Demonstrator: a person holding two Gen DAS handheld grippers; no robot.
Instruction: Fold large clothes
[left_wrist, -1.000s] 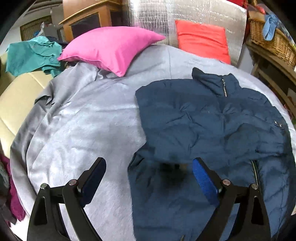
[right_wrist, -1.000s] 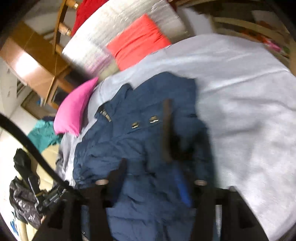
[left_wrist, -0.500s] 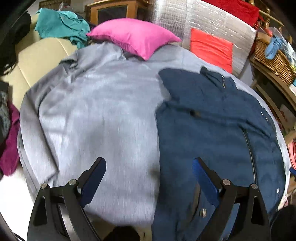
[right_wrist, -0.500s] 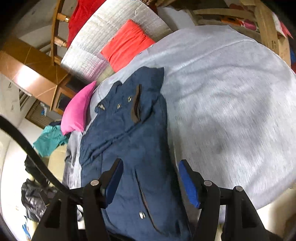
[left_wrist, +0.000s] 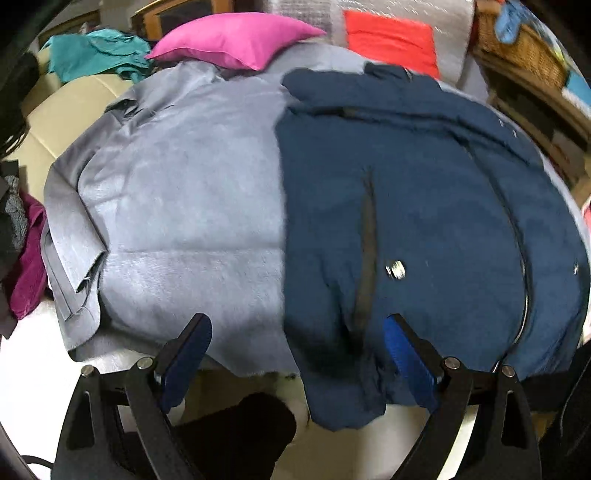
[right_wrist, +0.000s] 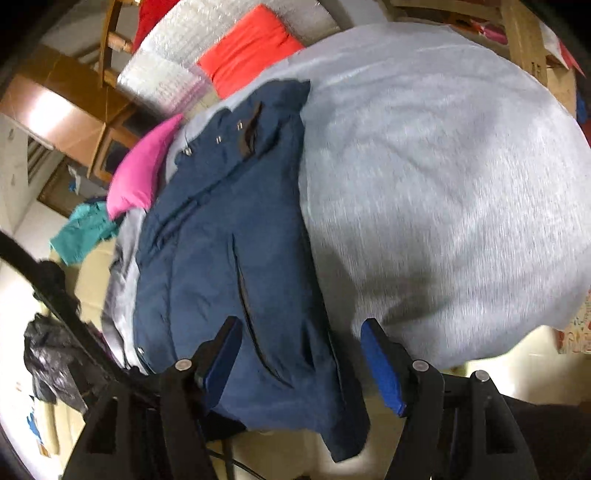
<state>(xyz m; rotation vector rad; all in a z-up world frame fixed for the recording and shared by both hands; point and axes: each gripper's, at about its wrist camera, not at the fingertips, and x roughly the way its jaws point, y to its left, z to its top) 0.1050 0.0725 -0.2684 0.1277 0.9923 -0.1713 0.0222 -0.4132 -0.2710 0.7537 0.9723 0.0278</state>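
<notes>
Jacket (left_wrist: 424, 206) first: a big navy padded one, lying flat and lengthwise on the grey blanket (left_wrist: 177, 206) that covers the bed, collar at the far end by the orange cushion (left_wrist: 391, 40), hem hanging off the near edge right under my tools. In the right wrist view the jacket (right_wrist: 221, 258) fills the left half of the blanket (right_wrist: 443, 184), with the pink pillow (right_wrist: 144, 173) beyond its shoulder.

I judge this step as taking the hem at both corners for the next fold. My left gripper (left_wrist: 297, 363) has its jaws spread wide with nothing pinched; the jacket's left hem corner droops just between them, the left pad over blanket, the right pad over navy cloth. My right gripper (right_wrist: 301, 363) is opening as I speak, and the jacket's right edge sits between its blue pads without being pressed.

To do this well, I want each tool low enough to bite the full padded thickness, not only the outer shell, and clear of the blanket underneath. The snap button (left_wrist: 395, 268) and dark pocket slit (left_wrist: 367, 236) mark the front panel; I keep my grips outside them.
</notes>
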